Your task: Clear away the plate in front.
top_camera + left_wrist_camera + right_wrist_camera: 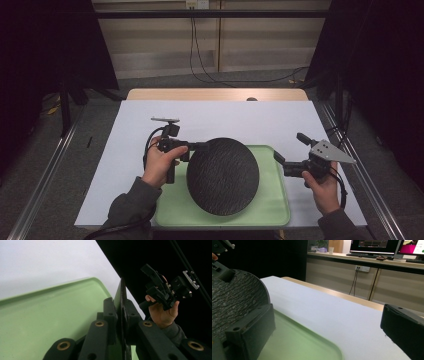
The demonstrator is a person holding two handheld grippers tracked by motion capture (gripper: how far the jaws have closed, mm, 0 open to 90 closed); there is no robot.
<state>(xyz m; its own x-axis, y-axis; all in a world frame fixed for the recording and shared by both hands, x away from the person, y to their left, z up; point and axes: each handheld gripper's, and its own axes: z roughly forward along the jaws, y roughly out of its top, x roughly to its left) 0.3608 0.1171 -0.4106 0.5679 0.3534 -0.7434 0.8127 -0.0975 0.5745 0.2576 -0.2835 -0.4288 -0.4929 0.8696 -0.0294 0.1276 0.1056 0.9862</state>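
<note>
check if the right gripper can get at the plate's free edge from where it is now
Probably yes: the right gripper is open beside the black plate, over the green tray, with nothing between. The left gripper clamps the opposite rim.

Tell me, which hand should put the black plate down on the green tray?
Left. The left gripper already clamps the round black plate by its rim, tilted above the green tray. The right gripper is open and holds nothing.

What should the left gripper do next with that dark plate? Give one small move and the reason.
Probably lower the dark round plate until it lies flat on the green tray, then let go. The left gripper is shut on the plate's rim and holds it tilted above the tray, while the right gripper is open beside the plate's far edge, gripping nothing.
</note>
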